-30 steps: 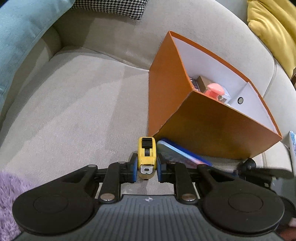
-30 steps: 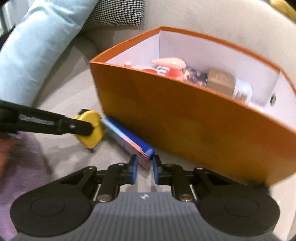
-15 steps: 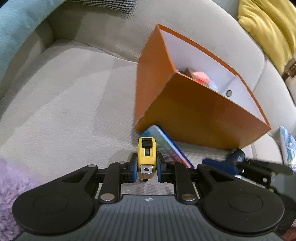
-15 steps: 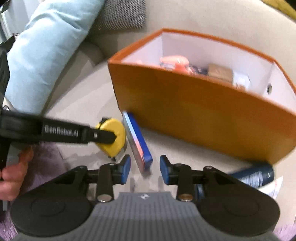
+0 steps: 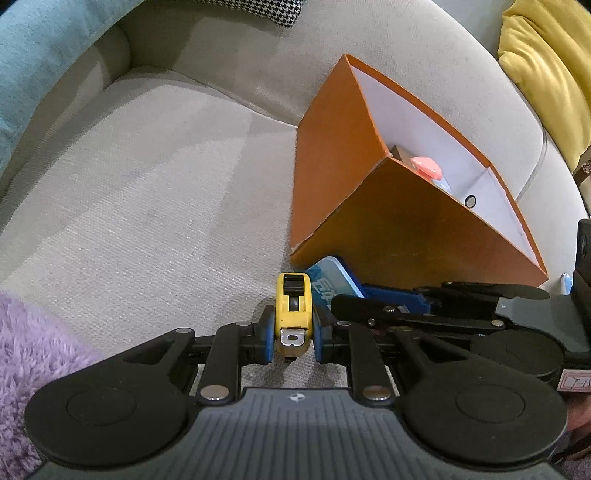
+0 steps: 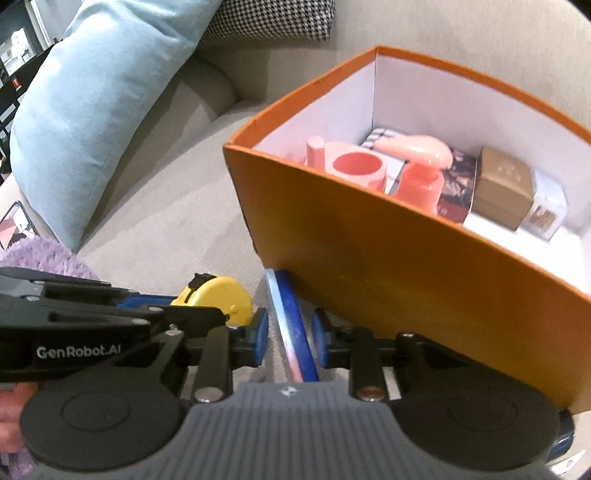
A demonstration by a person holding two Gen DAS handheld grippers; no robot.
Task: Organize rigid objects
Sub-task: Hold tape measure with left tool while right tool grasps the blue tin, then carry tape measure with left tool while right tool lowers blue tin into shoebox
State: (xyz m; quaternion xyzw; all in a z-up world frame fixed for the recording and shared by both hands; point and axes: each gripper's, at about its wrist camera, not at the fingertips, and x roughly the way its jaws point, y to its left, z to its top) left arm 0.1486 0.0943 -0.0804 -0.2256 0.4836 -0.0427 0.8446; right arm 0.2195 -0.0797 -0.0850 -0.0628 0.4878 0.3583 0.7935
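My left gripper (image 5: pixel 294 338) is shut on a yellow tape measure (image 5: pixel 293 310), low over the beige sofa seat; it also shows in the right wrist view (image 6: pixel 218 295). My right gripper (image 6: pixel 290 334) is open, its jaws on either side of a flat blue box (image 6: pixel 291 328) that stands on edge against the orange box; gaps show on both sides. The blue box shows in the left wrist view (image 5: pixel 332 280) too. The open orange box (image 6: pixel 369 266) holds a pink pump bottle (image 6: pixel 424 173), a pink cup (image 6: pixel 356 170) and a brown box (image 6: pixel 504 188).
A light blue cushion (image 6: pixel 96 99) and a houndstooth cushion (image 6: pixel 273 18) lie at the sofa's back left. A yellow cushion (image 5: pixel 546 70) is at the right. A purple fluffy throw (image 5: pixel 29 354) covers the near left. A dark blue bottle (image 6: pixel 563 432) lies by the orange box's near right corner.
My right gripper opened, pulled back, then moved forward so its jaws straddle the blue box. My left gripper kept hold of the tape measure and shifted only slightly.
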